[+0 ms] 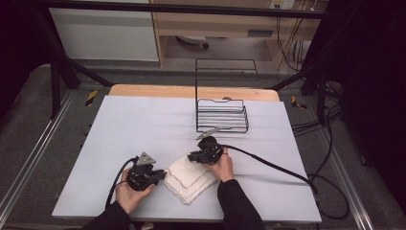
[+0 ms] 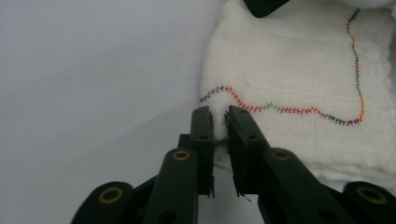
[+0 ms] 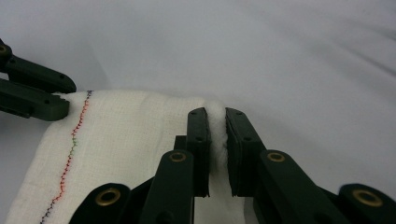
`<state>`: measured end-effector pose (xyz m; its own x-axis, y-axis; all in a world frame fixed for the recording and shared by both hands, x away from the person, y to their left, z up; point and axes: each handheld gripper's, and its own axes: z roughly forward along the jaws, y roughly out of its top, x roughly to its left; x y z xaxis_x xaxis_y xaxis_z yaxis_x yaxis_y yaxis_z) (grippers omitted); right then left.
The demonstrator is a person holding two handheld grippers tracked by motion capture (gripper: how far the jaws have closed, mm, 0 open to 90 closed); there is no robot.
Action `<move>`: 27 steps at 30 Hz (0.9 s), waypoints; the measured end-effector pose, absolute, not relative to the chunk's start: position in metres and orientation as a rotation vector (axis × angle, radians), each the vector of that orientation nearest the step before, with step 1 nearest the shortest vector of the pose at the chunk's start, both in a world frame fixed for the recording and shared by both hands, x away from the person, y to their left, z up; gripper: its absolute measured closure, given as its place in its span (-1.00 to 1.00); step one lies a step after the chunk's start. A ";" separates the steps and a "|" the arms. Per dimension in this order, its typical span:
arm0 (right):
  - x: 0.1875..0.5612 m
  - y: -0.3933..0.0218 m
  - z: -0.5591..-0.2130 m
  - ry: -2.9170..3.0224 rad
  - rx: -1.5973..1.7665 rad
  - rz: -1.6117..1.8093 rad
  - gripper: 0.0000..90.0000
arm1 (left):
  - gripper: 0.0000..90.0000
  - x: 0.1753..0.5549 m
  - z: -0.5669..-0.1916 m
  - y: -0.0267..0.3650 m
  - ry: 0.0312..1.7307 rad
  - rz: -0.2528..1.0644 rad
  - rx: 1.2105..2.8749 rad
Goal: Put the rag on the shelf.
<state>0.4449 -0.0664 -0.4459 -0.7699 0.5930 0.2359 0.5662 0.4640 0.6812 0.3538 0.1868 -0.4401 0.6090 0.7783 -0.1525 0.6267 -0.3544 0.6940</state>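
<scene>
A folded white cloth (image 1: 189,178) with a multicoloured stitched hem lies near the front of the table. My left gripper (image 1: 163,175) is at the cloth's left corner, and in the left gripper view its jaws (image 2: 219,122) are shut on a pinch of the cloth's (image 2: 289,70) edge. My right gripper (image 1: 192,156) is at the far corner; its jaws (image 3: 216,122) are shut on a ridge of the cloth (image 3: 121,154). The left gripper's fingers (image 3: 37,93) appear at the left of the right gripper view.
A black wire rack (image 1: 221,115) stands upright behind the cloth, near the table's middle back. A pale grey cover (image 1: 143,129) lies over the table, with a wooden edge (image 1: 191,91) at the back. The right gripper's cable (image 1: 273,165) trails right across the table.
</scene>
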 end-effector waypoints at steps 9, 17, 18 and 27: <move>0.430 -0.078 -0.429 2.531 1.067 1.235 0.82 | 0.15 0.361 -0.438 0.194 1.167 0.253 1.992; 0.421 -0.092 -0.427 2.495 1.093 1.224 0.81 | 0.23 0.372 -0.445 0.173 1.164 0.227 2.005; 0.420 -0.094 -0.428 2.490 1.087 1.224 0.81 | 0.28 0.373 -0.446 0.172 1.168 0.231 2.006; 0.415 -0.098 -0.432 2.453 1.074 1.250 0.82 | 0.72 0.376 -0.449 0.162 1.171 0.200 2.017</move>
